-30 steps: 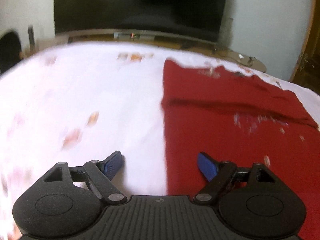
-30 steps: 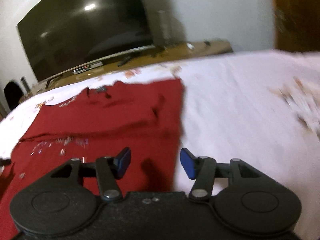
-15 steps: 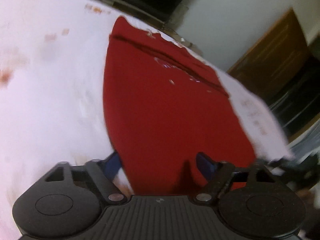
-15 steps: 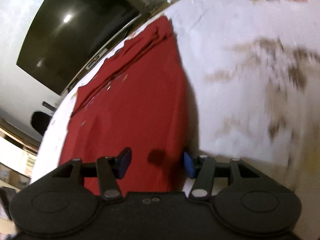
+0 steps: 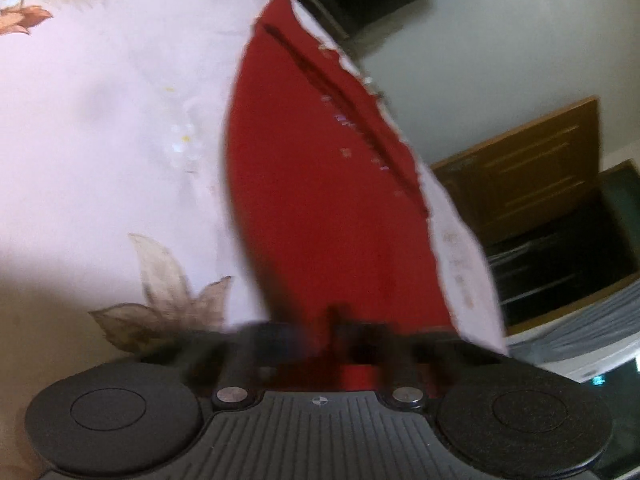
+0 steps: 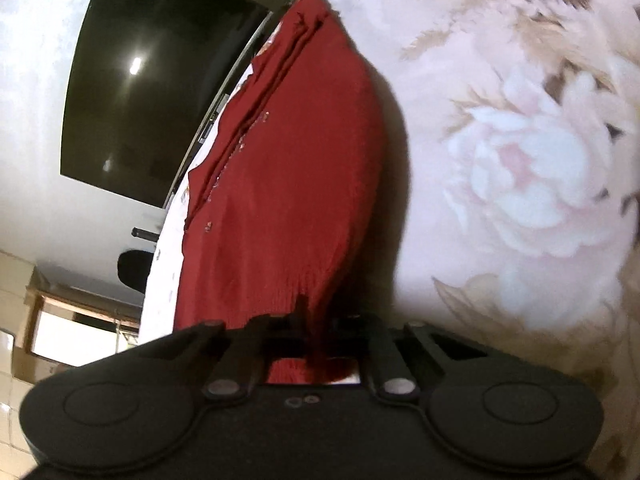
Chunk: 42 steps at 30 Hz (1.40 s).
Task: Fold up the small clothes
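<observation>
A red garment (image 5: 320, 180) lies flat on a white floral bedsheet (image 5: 100, 140), stretching away from me with a fold line near its far end. My left gripper (image 5: 324, 340) is shut on the garment's near left edge; its fingers are blurred and the cloth bunches between them. In the right wrist view the same red garment (image 6: 288, 180) runs up the middle. My right gripper (image 6: 316, 336) is shut on its near right corner, with a dark pleat of cloth pinched between the pads. Both views are tilted.
The bedsheet (image 6: 500, 160) spreads wide on the outer side of each gripper. A large black TV (image 6: 152, 92) stands beyond the bed's far edge. A wooden door (image 5: 520, 176) and dark shelves (image 5: 560, 256) lie past the bed's side.
Both grippers came down to the garment's near edge, rolled, and went from open to shut, pinching the red cloth that lay between their fingers.
</observation>
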Motion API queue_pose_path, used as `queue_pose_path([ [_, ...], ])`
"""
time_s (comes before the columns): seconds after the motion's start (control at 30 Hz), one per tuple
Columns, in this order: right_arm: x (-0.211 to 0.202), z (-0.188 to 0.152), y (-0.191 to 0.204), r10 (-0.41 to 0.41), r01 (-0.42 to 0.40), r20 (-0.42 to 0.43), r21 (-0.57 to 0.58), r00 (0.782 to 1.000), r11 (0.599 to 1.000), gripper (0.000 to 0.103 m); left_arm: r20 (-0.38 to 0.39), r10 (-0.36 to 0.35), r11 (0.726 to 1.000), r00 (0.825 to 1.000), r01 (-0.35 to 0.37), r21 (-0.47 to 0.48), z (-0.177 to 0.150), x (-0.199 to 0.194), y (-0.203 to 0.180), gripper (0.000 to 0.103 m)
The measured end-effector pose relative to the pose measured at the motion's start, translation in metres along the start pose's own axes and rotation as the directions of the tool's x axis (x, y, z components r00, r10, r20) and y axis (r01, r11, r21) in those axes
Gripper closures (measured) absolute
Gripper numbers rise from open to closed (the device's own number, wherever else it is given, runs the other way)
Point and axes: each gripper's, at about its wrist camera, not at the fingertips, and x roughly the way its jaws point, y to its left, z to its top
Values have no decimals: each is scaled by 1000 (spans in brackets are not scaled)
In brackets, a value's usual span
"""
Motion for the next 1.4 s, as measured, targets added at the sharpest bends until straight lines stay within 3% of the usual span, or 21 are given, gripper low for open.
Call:
queue_pose_path([
  [0.13,-23,2,23,29,-21,84,-91,996,996,97,96,-58,997,994,53,54,1,-32,-7,100],
  [0.23,-40,4,36,57,-37,114,-170,992,985,97,106,-27,998,994,21,56,1,-39,4,100],
  [0.3,-36,2,31,21,-1,94,-208,995,978,98,74,35,998,997,-39,52,-3,-29,17,100],
  [0.37,-18,-5,14,-103,112,49,-238,994,965,98,105,3,1000,995,-6,26,-9,-28,27,100],
  [0.47,-20,-9,-2,-85,94,62,-165,994,982,98,116,16,999,993,-20,36,-10,-28,22,100],
  [0.7,-41,-11,32,-103,139,153,-242,983,960,98,201,-35,998,979,26,51,-5,-53,8,100],
  [0.97,-51,34,106,-2,142,308,-432,951,891,98,313,-108,979,944,46,198,78,-55,-48,100],
  [1.13,-34,91,144,50,146,349,-512,936,846,98,366,-109,966,924,12,257,150,-29,-81,100],
  [1.27,-1,150,151,81,109,336,-508,938,854,98,380,-83,964,921,-23,265,207,7,-99,100],
  [1.4,43,202,140,93,70,316,-468,944,881,98,363,-42,964,931,-58,259,254,56,-100,100],
])
